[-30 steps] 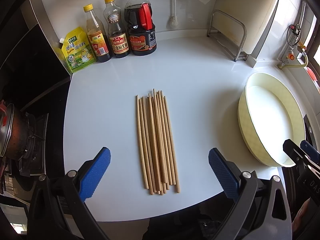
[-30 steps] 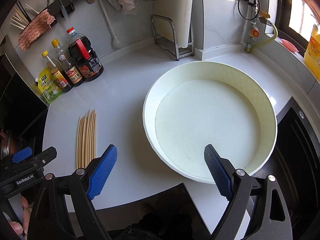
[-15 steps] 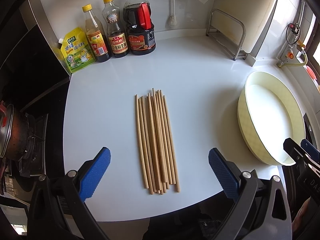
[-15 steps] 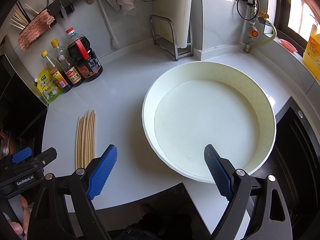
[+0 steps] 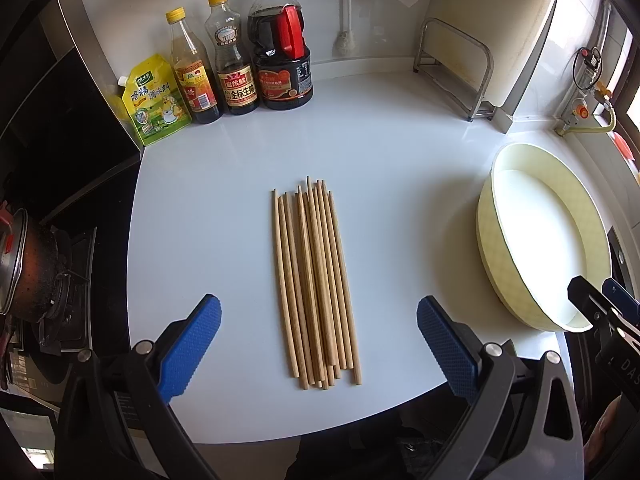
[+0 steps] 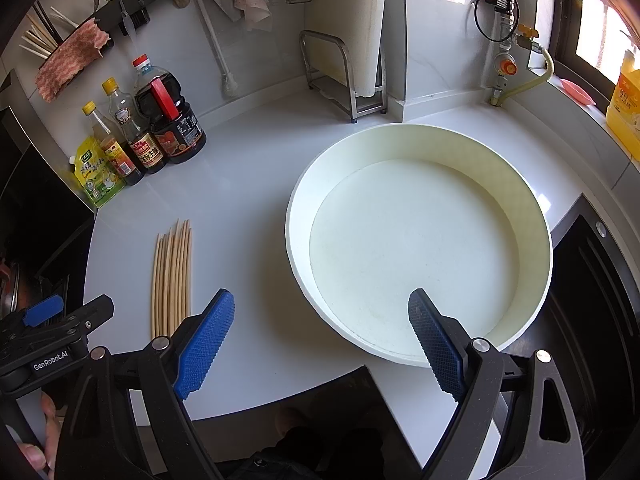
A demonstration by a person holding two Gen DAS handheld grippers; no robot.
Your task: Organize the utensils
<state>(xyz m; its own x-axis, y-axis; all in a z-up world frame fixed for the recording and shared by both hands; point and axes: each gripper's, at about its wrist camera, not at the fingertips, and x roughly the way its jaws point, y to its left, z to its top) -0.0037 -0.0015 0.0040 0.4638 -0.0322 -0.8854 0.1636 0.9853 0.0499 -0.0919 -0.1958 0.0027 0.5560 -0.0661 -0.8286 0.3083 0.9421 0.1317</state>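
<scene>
A bundle of several wooden chopsticks (image 5: 314, 280) lies side by side on the white counter (image 5: 224, 200), tips pointing away. My left gripper (image 5: 320, 344) is open and empty, its blue pads on either side of the bundle's near ends, above the counter. The chopsticks also show in the right wrist view (image 6: 172, 276) at the left. A large round cream tray (image 6: 532, 216) sits empty to the right, also in the left wrist view (image 5: 490, 248). My right gripper (image 6: 320, 344) is open and empty over the tray's near left rim.
Three sauce bottles (image 5: 236, 60) and a yellow seasoning pouch (image 5: 154, 100) stand at the back left. A metal rack (image 5: 456, 68) with a cutting board stands at the back right. A stove with a pot (image 5: 28, 264) is at the left. The counter's front edge is close.
Almost nothing has moved. The left wrist view has shifted very slightly, and both grippers stay open.
</scene>
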